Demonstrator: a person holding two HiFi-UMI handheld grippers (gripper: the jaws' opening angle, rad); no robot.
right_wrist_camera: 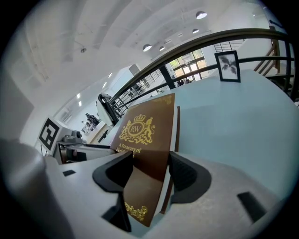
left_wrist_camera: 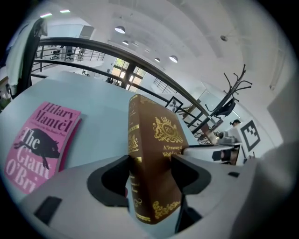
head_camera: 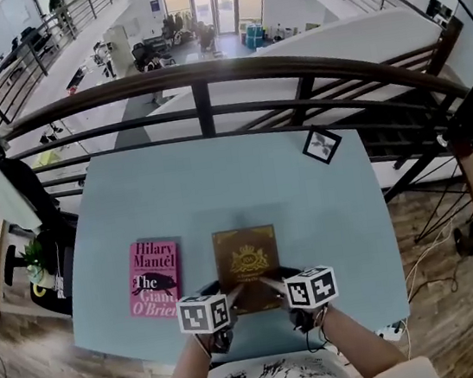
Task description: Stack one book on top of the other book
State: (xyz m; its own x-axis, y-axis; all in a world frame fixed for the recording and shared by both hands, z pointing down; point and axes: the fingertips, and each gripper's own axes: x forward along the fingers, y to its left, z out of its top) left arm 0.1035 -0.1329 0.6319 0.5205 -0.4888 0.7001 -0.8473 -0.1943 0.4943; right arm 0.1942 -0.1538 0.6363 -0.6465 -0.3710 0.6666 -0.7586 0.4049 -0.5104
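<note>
Two books are seen on a pale blue table [head_camera: 244,183], and two grippers are held over its near edge.

One pink book [head_camera: 155,278] lies flat, face up, towards the near left corner of the table. "Hilary Mantel" is printed on its cover above "The Giant O'Brien", with a dark animal figure drawn across the title.

One brown book [head_camera: 246,257] is found at the middle of the near edge, just to the right of the pink book and apart from it by a narrow strip of table. A gold crest with the letters "RW" is stamped on its cover, and "A Treasury of World" can be read below it; the rest of that line is covered by a jaw. The gilt lettering on the spine is too small to be read.

The brown book is gripped at its near end from both sides. The left gripper [left_wrist_camera: 150,161] is closed on the spine corner, with cover and spine pinched between its two dark pads. The right gripper [right_wrist_camera: 150,158] is closed on the page-edge corner, with the covers clamped between its pads. In both gripper views the book appears tilted and raised off the table top.

One cube with square markers is carried on each gripper. One black-framed marker card [head_camera: 322,145] lies at the far right corner of the table, and a dark railing [head_camera: 204,79] runs beyond the far edge.
</note>
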